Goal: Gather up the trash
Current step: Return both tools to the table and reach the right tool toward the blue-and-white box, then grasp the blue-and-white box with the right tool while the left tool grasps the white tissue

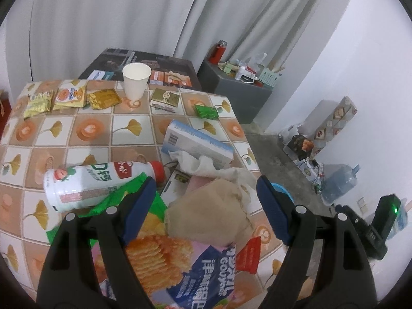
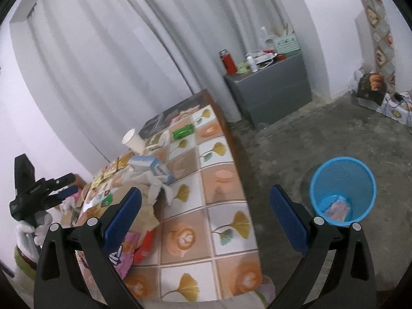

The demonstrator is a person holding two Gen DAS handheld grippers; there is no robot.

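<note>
My left gripper (image 1: 206, 203) is open above a crumpled brown paper bag (image 1: 211, 213) that lies on a chip bag (image 1: 180, 265). A white drink bottle (image 1: 97, 182) lies on its side to the left. A tissue box (image 1: 198, 143) with crumpled tissue (image 1: 195, 163) lies behind. My right gripper (image 2: 206, 216) is open and empty over the table's right edge (image 2: 242, 180). A blue mesh bin (image 2: 342, 190) stands on the floor to the right, with a wrapper inside.
A white paper cup (image 1: 136, 82), several snack packets (image 1: 69, 97), a gold box (image 1: 164, 97) and a green packet (image 1: 206, 112) lie at the back of the table. A grey cabinet (image 2: 270, 90) stands by the curtain. A water jug (image 1: 340, 182) stands on the floor.
</note>
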